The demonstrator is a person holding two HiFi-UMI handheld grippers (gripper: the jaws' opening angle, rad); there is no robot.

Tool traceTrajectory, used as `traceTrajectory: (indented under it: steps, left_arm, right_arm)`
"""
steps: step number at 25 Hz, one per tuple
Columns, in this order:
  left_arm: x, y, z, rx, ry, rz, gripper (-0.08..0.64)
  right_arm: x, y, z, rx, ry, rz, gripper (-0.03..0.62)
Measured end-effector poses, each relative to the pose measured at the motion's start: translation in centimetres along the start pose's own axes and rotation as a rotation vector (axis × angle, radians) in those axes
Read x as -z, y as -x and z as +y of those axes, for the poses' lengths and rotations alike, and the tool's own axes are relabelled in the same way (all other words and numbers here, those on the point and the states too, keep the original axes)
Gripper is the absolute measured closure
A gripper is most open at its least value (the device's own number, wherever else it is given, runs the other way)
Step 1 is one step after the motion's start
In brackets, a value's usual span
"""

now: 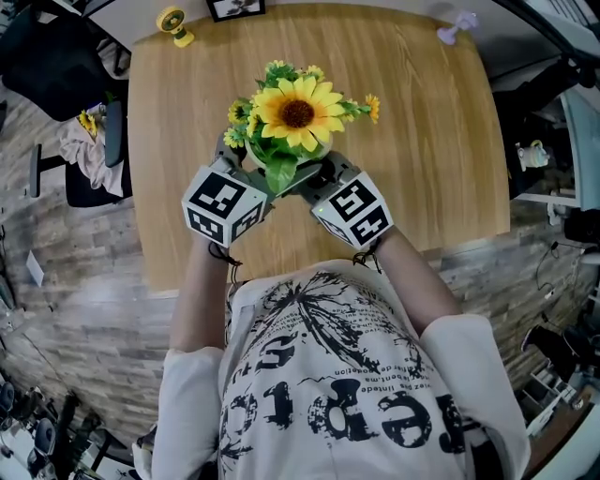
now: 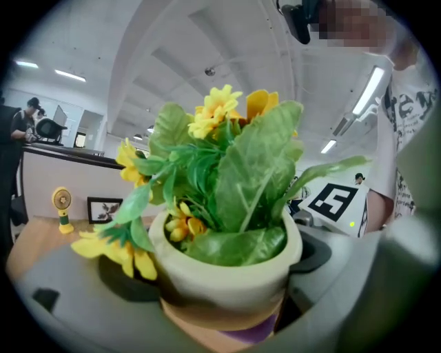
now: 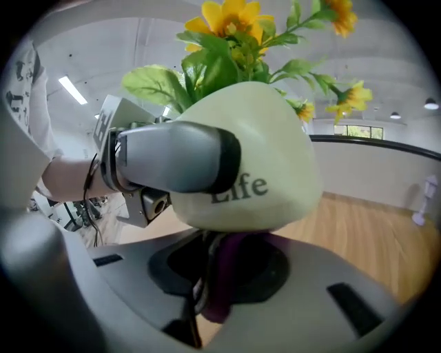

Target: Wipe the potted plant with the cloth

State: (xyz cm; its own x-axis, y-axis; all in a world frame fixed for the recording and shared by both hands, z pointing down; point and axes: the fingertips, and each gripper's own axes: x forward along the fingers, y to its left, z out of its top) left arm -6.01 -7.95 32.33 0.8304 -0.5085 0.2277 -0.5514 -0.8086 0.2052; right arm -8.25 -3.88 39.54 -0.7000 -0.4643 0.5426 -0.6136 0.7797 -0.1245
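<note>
Both forearms extend forward over the counter (image 1: 422,141), converging on the potted plant (image 1: 292,117) at its centre. The left gripper (image 1: 242,167) is clamped on the cream pot's sides, with the foliage rising between its jaws. The right gripper (image 1: 323,173) is closed on the purple cloth (image 3: 220,276), which is pressed against the pot's lower part.

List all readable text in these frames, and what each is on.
"Life": on the side of the cream plant pot, in the right gripper view.
T-shirt print: large and small lettering, upside down in the head view, not reliably readable.
Marker cubes: square patterns only, no words.
Framed picture: too small to read.
</note>
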Motion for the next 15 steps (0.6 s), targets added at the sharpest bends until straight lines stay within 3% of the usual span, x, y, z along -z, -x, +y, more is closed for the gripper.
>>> traceTrajectory:
  steps: [15]
  left_arm:
    - [0.7,-0.2,0.5,-0.12,0.011,-0.004,0.02]
  right_arm:
    - [2.0,0.8,2.7,-0.102,-0.055,0.029,0.517]
